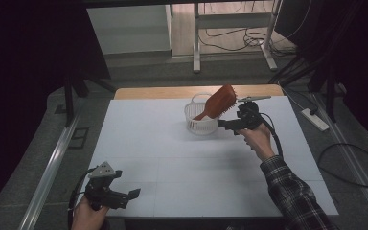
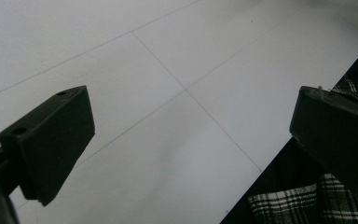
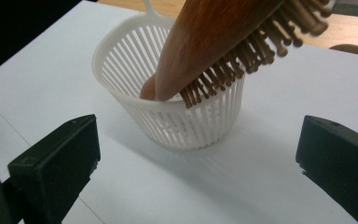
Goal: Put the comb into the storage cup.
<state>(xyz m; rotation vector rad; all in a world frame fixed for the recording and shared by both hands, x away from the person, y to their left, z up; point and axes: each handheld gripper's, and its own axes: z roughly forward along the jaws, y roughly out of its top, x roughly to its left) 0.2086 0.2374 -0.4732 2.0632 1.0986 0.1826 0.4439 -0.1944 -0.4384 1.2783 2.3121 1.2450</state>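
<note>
At the near edge of the table (image 1: 139,143), on the left side, the left hand (image 1: 87,215) holds the left gripper (image 1: 133,193) low over the white top. Its jaws stand wide apart with nothing between them. In the left gripper view they frame only bare white surface with thin seam lines, and a plaid sleeve (image 2: 307,200) shows at the lower right corner.

Further in, on the right side, the right hand (image 1: 258,139) comes from a plaid sleeve (image 1: 292,191) and holds the right gripper (image 1: 224,124) just beside the basket (image 1: 194,120). In the right gripper view its jaws are also wide apart and empty, pointed at the basket but not touching it.

The white slatted basket (image 3: 191,126) stands upright on the table near the far edge. A wooden brush (image 1: 218,103) leans in it, handle down inside, head up and out over the rim toward the right, bristles (image 3: 261,51) facing the right gripper. The handle end seems to rest on the basket floor, but the slats hide this partly.

Beyond the table are a grey floor (image 1: 148,72), metal legs (image 1: 196,43) and cables (image 1: 230,45).
</note>
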